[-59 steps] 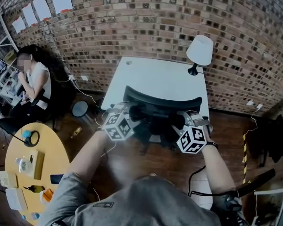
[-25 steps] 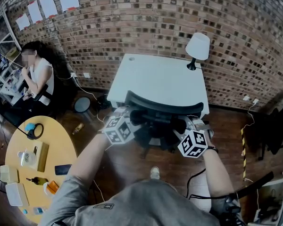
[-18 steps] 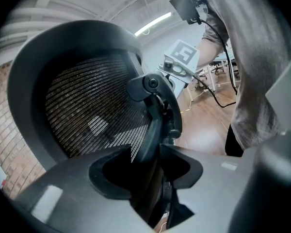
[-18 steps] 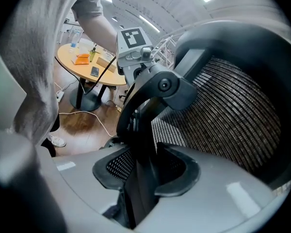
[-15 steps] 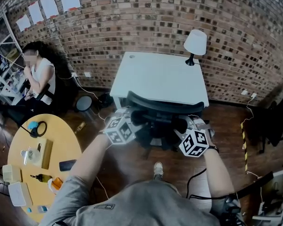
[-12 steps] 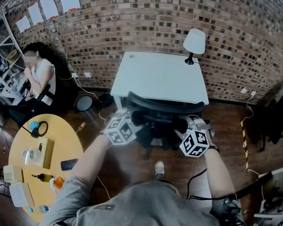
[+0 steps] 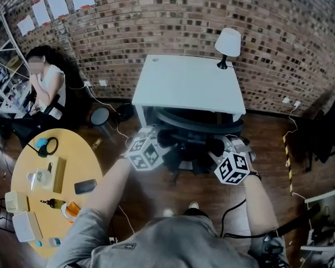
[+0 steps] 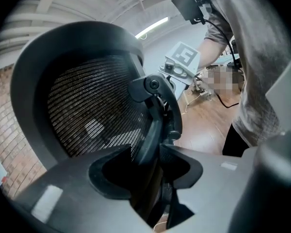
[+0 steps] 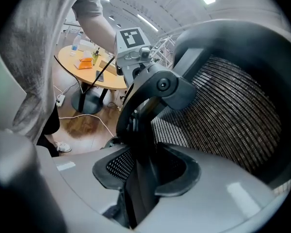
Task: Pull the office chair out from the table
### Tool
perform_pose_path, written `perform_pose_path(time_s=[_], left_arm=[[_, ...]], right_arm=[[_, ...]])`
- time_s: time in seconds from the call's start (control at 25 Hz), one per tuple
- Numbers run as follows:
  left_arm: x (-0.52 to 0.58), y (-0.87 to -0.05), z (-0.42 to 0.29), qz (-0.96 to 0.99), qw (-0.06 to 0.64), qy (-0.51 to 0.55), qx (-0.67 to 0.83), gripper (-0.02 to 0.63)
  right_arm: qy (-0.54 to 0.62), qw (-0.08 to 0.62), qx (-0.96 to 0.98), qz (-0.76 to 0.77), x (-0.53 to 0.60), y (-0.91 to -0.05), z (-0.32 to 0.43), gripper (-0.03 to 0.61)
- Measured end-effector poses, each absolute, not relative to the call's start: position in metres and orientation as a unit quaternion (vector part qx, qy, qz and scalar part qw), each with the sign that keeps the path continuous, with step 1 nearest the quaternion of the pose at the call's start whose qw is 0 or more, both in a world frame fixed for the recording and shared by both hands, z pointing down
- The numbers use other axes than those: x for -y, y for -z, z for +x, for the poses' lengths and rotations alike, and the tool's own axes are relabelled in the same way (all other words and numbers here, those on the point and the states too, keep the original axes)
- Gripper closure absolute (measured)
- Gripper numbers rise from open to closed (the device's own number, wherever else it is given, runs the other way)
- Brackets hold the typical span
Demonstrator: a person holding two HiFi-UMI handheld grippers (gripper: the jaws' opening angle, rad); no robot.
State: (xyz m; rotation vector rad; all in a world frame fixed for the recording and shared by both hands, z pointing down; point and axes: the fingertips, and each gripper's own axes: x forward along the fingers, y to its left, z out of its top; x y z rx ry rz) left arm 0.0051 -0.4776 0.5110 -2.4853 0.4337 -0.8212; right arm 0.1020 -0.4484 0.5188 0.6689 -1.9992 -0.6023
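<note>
The black mesh-backed office chair (image 7: 191, 128) stands at the near edge of the white table (image 7: 184, 80), its backrest just in front of that edge. My left gripper (image 7: 158, 144) grips the left side of the backrest. In the left gripper view its jaws (image 8: 148, 161) are shut on the black frame bar (image 8: 153, 130). At the backrest's right side my right gripper (image 7: 216, 149) does the same, with its jaws (image 9: 145, 169) shut on the frame bar (image 9: 140, 135) beside the mesh (image 9: 223, 115).
A white lamp (image 7: 227, 43) stands on the table's far right corner against the brick wall. A round yellow table (image 7: 50, 188) with small items is at the left. A person (image 7: 44, 88) sits at the far left. Cables (image 7: 290, 161) lie on the wood floor.
The chair has come back away from the table with both grippers on it. Its backrest no longer overlaps the tabletop. The person holding the grippers has stepped back.
</note>
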Motion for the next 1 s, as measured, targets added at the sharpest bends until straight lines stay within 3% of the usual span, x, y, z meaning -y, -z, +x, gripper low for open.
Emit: perform_pose_path(time_s=[1.0], left_arm=[[0.399, -0.505, 0.007, -0.906, 0.199, 0.312, -0.206, 0.430]], right_arm=[[0.272, 0.431, 0.828, 0.233, 0.377, -0.514, 0.105, 0.430]])
